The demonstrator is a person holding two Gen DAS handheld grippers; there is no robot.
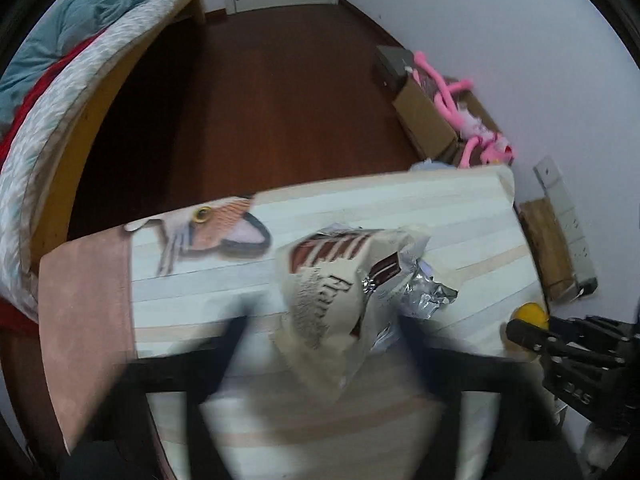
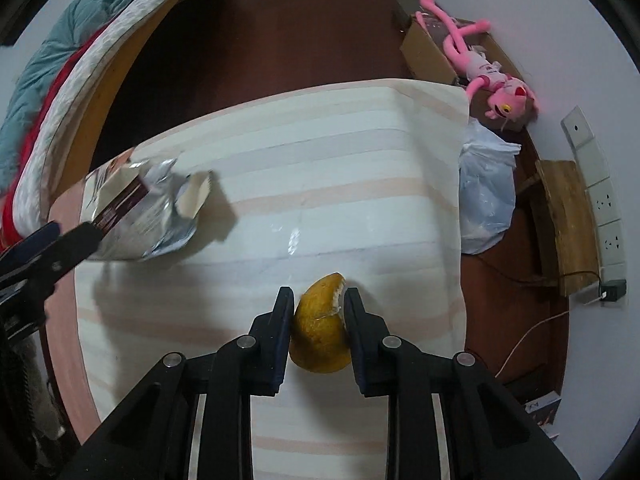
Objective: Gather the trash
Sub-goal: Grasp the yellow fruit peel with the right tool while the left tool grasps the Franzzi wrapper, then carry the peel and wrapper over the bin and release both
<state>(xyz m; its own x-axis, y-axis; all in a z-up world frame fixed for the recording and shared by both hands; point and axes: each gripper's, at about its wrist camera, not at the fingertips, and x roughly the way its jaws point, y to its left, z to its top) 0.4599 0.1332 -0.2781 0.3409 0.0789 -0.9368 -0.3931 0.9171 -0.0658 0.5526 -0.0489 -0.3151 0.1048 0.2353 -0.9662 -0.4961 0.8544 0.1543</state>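
Note:
A crumpled beige and foil snack bag (image 1: 340, 292) is held above the striped tablecloth (image 1: 460, 216). My left gripper (image 1: 320, 332), blurred by motion, is shut on the bag's lower end; it also shows at the left edge of the right wrist view (image 2: 60, 244), holding the bag (image 2: 140, 216). My right gripper (image 2: 318, 300) is shut on a yellow citrus peel (image 2: 320, 328) over the table's near right part. The peel (image 1: 532, 314) and right gripper (image 1: 520, 330) show at the right of the left wrist view.
A white plastic bag (image 2: 486, 188) stands on the floor just past the table's right edge. Cardboard boxes (image 2: 428, 52) with a pink plush toy (image 2: 492, 76) line the wall. A bed (image 1: 60, 92) stands at the left. A wooden board (image 2: 564, 220) and wall sockets (image 2: 604, 220) are at right.

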